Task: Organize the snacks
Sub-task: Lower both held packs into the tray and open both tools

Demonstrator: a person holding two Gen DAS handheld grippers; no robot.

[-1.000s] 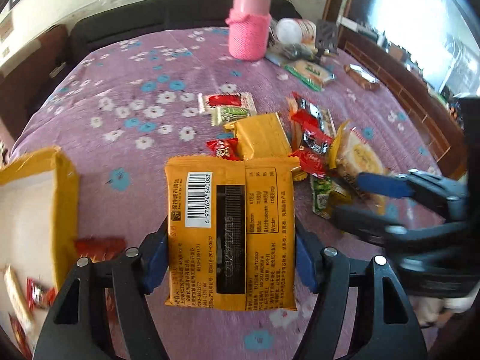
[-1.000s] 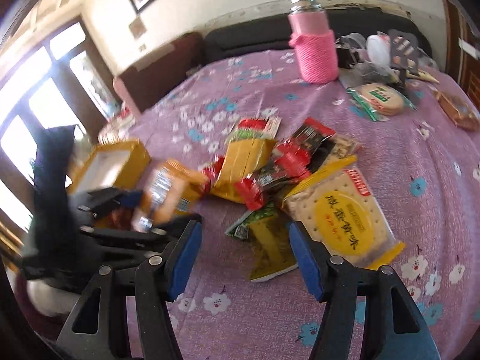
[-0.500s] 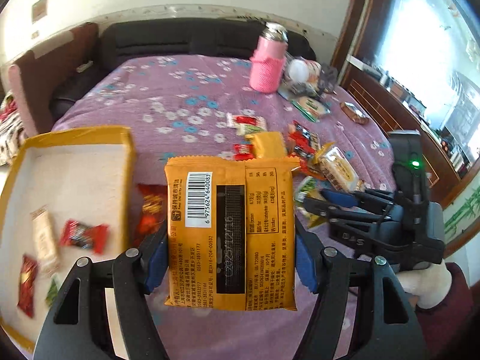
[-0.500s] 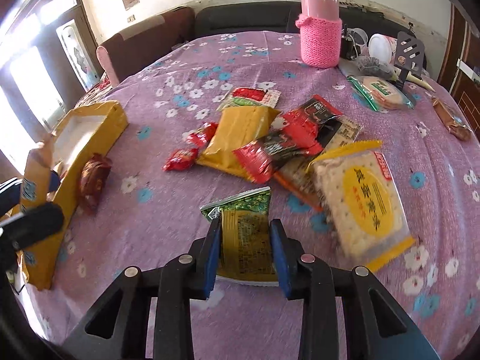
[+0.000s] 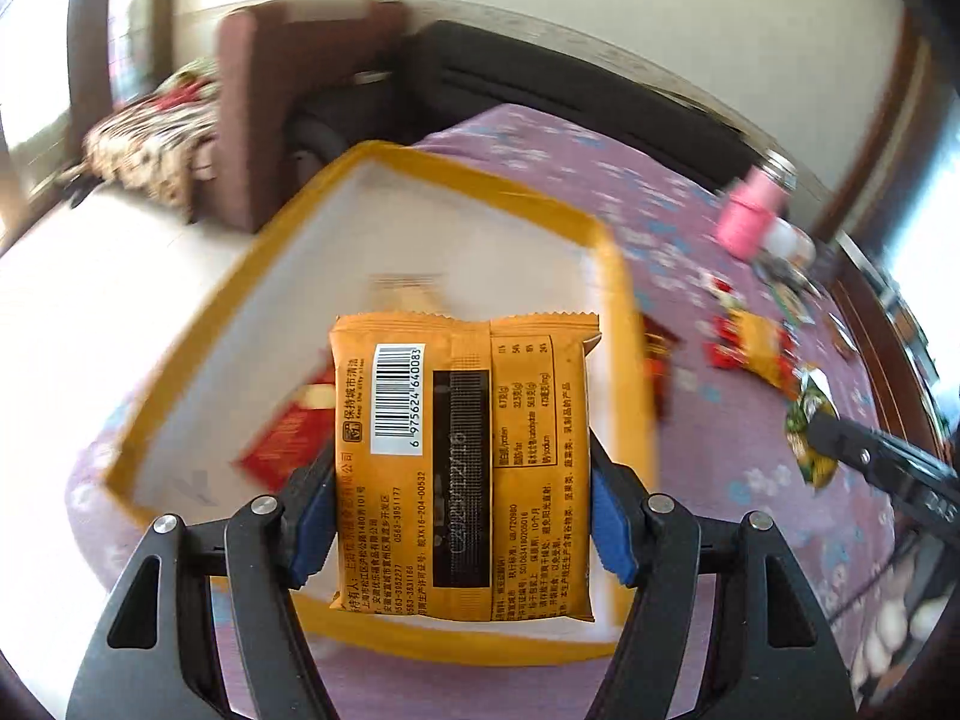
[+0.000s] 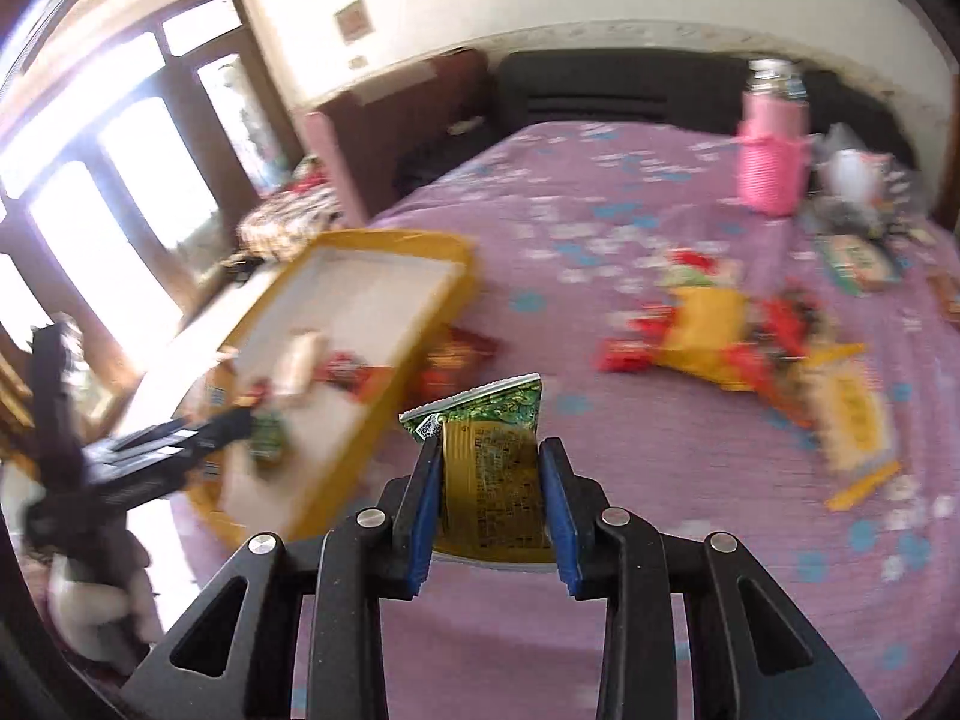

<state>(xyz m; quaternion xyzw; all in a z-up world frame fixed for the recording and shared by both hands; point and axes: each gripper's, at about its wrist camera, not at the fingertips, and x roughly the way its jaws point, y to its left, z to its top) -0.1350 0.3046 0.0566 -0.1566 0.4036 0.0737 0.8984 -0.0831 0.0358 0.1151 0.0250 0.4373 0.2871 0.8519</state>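
- The left gripper (image 5: 462, 510) is clamped on an orange packet (image 5: 462, 462), blue pads pressed to both its long sides; the packet stands lengthwise along the fingers, its crimped end pointing away from the camera, barcode side up.
- That packet hangs above the yellow-rimmed tray (image 5: 618, 276), which sits at the table's edge nearest the bright window; the tray's white floor shows bare room toward its far rim, with a red wrapper (image 5: 288, 444) lying near its close corner.
- The right gripper (image 6: 492, 504) is clamped on a green-and-yellow sachet (image 6: 486, 456), its jaws having just been closing on it; the sachet's green sealed end points forward, long axis along the fingers.
- The sachet is held off the purple floral cloth (image 6: 600, 228), just beside the tray's near long rim (image 6: 372, 426).
- Between tray and the snack heap (image 6: 720, 330) lies an open strip of cloth.
- A pink-sleeved bottle (image 6: 771, 168) stands upright near the table's far edge, well apart from both grippers.
- Beyond the table are a dark sofa (image 6: 600, 96) and a pale wall; much is motion-blurred.
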